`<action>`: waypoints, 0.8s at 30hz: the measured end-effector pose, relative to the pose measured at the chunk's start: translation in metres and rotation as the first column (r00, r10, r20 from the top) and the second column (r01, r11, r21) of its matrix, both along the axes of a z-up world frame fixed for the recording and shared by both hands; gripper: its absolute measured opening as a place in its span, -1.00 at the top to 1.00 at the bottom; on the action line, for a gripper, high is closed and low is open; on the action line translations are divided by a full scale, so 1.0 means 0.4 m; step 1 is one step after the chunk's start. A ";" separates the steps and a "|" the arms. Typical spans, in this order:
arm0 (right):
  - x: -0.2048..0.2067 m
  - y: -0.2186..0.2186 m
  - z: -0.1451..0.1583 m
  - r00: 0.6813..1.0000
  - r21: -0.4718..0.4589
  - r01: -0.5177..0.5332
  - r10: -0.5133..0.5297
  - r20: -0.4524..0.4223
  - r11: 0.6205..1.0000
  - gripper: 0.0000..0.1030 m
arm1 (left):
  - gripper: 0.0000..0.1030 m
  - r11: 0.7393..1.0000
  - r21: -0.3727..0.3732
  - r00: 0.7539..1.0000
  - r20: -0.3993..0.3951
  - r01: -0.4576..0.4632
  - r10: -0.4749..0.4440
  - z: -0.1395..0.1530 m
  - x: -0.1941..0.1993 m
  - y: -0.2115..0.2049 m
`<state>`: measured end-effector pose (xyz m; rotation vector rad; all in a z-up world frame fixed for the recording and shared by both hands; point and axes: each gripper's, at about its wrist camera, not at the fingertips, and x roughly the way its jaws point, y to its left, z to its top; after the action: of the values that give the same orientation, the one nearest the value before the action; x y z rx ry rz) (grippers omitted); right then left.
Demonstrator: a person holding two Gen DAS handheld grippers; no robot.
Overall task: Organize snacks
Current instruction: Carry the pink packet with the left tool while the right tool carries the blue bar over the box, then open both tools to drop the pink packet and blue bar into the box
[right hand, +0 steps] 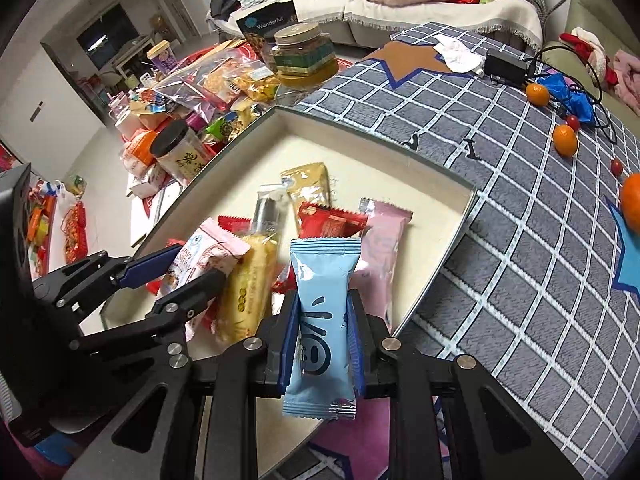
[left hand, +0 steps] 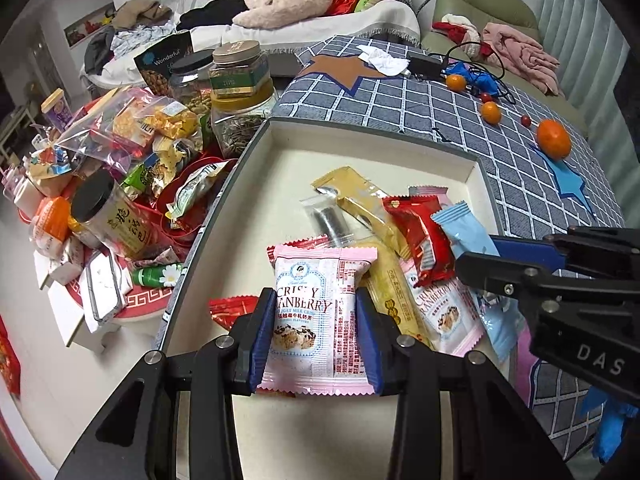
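Left wrist view shows your left gripper [left hand: 313, 322] clamped on a pink cranberry nougat packet [left hand: 314, 320], its blue pads pressing the packet's two long edges while it hangs upright over the near end of the cream tray [left hand: 256, 220]. In the right wrist view your right gripper [right hand: 322, 334] is closed on a light blue snack packet [right hand: 322, 312], also upright, above the tray's near right corner. Below and beyond both packets, loose snacks lie heaped on the tray floor: a second pink cranberry packet [left hand: 444, 312], a yellow bar [right hand: 250, 292], a red packet [left hand: 420, 236], a gold sachet [left hand: 360, 200] and a clear sachet with a silver stick [left hand: 332, 220], overlapping one another. You can see each gripper from the other's camera, side by side and close together. The tray sits on a grey checked cloth [right hand: 520, 240] with star patches; small oranges [left hand: 553, 139] and red fruits are scattered over its far right part, near a black adapter [right hand: 504, 66] and cables. To the tray's left, a low table is crowded with jars [left hand: 236, 92], zip bags of sweets [left hand: 132, 120] and other packets.
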<state>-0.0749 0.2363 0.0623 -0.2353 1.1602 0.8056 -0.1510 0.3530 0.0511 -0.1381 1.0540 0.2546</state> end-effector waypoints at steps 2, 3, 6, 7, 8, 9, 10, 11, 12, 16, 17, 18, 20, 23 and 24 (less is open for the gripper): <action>0.002 0.005 0.007 1.000 -0.001 -0.006 0.006 0.008 1.000 0.53 | 0.17 1.000 0.002 1.000 0.000 0.002 -0.002 0.000 0.003 0.001; 0.000 0.007 0.009 1.000 -0.002 -0.009 0.009 0.011 1.000 0.53 | 0.17 1.000 0.003 1.000 0.000 0.003 -0.003 0.000 0.004 0.001; -0.005 0.014 0.010 1.000 -0.003 -0.019 0.019 0.012 1.000 0.53 | 0.17 1.000 0.001 1.000 -0.001 0.002 -0.002 0.000 0.006 0.001; -0.008 0.016 0.009 1.000 -0.002 -0.023 0.023 0.011 1.000 0.53 | 0.17 1.000 0.001 1.000 -0.001 0.002 -0.002 0.001 0.006 0.001; -0.011 0.017 0.010 1.000 0.000 -0.027 0.027 0.011 1.000 0.53 | 0.17 1.000 0.003 1.000 -0.002 0.003 -0.003 0.000 0.006 0.001; -0.012 0.019 0.010 0.999 0.001 -0.030 0.030 0.011 1.000 0.53 | 0.17 1.000 0.002 1.000 -0.003 0.004 -0.004 0.001 0.007 0.000; -0.016 0.020 0.012 0.999 0.002 -0.034 0.034 0.013 0.999 0.53 | 0.17 1.000 0.001 1.000 -0.003 0.006 -0.006 0.001 0.007 0.000; -0.020 0.019 0.015 0.999 0.003 -0.039 0.039 0.016 0.999 0.53 | 0.17 1.000 0.001 1.000 -0.003 0.007 -0.007 0.002 0.007 0.000; -0.021 0.019 0.018 0.999 0.004 -0.041 0.041 0.017 0.999 0.53 | 0.17 1.000 0.001 1.000 -0.002 0.009 -0.009 0.003 0.006 -0.002; -0.025 0.018 0.026 0.999 0.008 -0.046 0.046 0.022 0.999 0.53 | 0.17 1.000 0.008 1.000 0.007 0.016 -0.016 0.013 -0.002 -0.010; -0.026 0.017 0.027 0.999 0.009 -0.045 0.045 0.023 0.999 0.53 | 0.17 1.000 0.009 1.000 0.009 0.019 -0.019 0.016 -0.005 -0.012; -0.027 0.016 0.029 0.999 0.009 -0.045 0.045 0.024 0.999 0.53 | 0.17 1.000 0.010 1.000 0.011 0.020 -0.020 0.018 -0.008 -0.014; -0.030 0.015 0.030 0.999 0.009 -0.045 0.045 0.024 0.999 0.53 | 0.17 1.000 0.012 1.000 0.014 0.022 -0.022 0.022 -0.012 -0.017; -0.030 0.016 0.031 0.999 0.010 -0.045 0.045 0.025 0.999 0.53 | 0.17 1.000 0.013 1.000 0.014 0.026 -0.026 0.026 -0.022 -0.022; -0.031 0.015 0.032 0.999 0.010 -0.047 0.047 0.025 0.999 0.53 | 0.17 1.000 0.014 1.000 0.013 0.027 -0.027 0.027 -0.025 -0.023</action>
<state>-0.0872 0.2424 0.0752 -0.2638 1.1303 0.8478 -0.1609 0.3438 0.0618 -0.1134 1.0400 0.2364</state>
